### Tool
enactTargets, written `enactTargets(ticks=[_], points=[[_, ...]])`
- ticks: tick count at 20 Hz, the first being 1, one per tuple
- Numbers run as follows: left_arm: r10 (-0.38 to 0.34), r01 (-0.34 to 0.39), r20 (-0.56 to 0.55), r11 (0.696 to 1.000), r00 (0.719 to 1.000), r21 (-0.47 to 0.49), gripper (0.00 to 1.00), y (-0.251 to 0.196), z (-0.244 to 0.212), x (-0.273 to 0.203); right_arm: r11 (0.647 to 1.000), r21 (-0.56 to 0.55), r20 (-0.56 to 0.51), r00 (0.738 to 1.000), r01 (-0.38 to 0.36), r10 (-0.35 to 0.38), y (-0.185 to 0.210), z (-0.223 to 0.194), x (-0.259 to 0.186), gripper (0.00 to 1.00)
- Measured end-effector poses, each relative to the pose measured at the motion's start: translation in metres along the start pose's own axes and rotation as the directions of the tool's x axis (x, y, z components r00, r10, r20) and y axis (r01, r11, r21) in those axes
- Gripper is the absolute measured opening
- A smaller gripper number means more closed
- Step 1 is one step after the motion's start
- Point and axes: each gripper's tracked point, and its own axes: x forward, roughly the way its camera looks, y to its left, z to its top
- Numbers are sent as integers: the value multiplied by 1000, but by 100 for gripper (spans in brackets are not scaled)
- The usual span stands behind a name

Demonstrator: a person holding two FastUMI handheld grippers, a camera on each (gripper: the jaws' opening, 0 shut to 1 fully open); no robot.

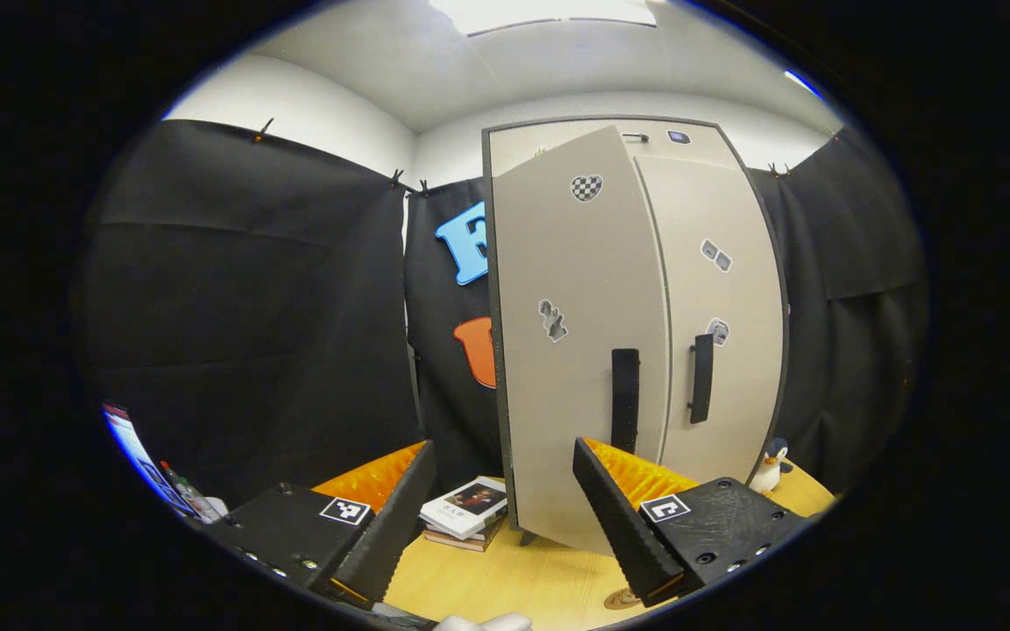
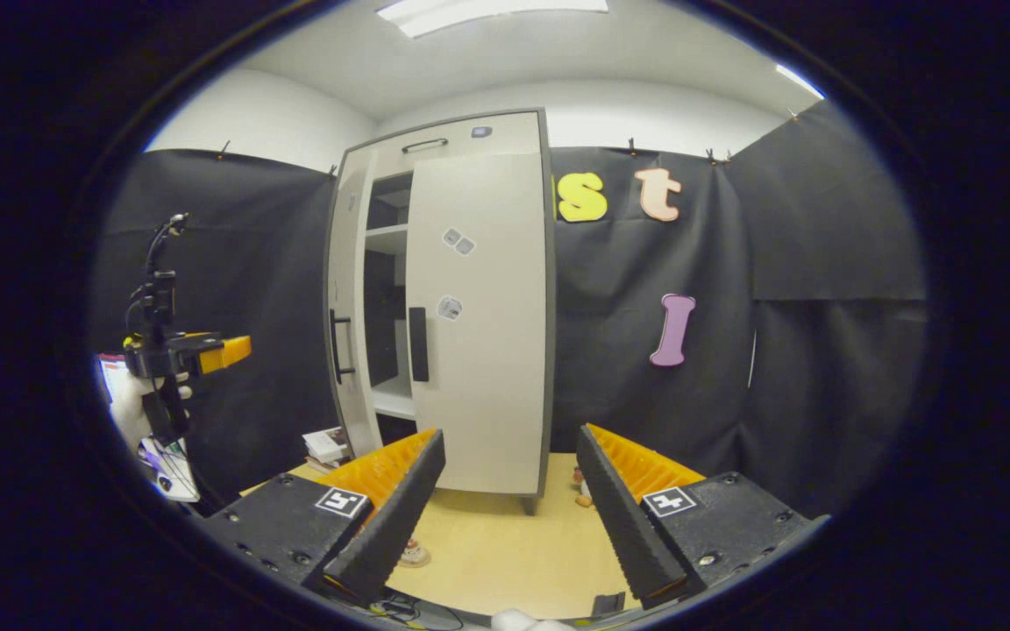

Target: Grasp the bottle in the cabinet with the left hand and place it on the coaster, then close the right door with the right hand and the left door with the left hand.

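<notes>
Level, left claw [image 1: 501,517] agape facing left door [image 1: 575,350], right claw [image 2: 505,508] agape.

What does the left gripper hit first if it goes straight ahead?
Likely the left door, which stands ajar right ahead of the left gripper, near its handle. The jaws are open with nothing between them. Depth is unclear.

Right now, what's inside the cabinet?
Through the gap beside the ajar left door, the cabinet shows shelves and dark compartments. No bottle can be made out there; the closed right door covers the rest.
</notes>
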Motion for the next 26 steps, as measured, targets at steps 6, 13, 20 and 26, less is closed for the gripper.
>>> enactTargets(ticks=[6, 13, 20, 26], points=[[-28, 29, -7, 998, 1000, 56, 96, -28, -3, -62, 1000, 5, 19, 1000, -9, 9, 0, 5, 0, 99], [-151, 151, -23, 989, 988, 6, 96, -44, -11, -100, 994, 26, 61, 993, 102, -104, 10, 14, -19, 99], [-137, 135, -45, 990, 990, -38, 95, 0, -25, -120, 988, 24, 71, 985, 153, -154, 41, 8, -33, 99], [-122, 120, -47, 992, 991, -40, 96, 38, -31, -124, 986, 11, 52, 984, 168, -168, 66, -2, -36, 99]])
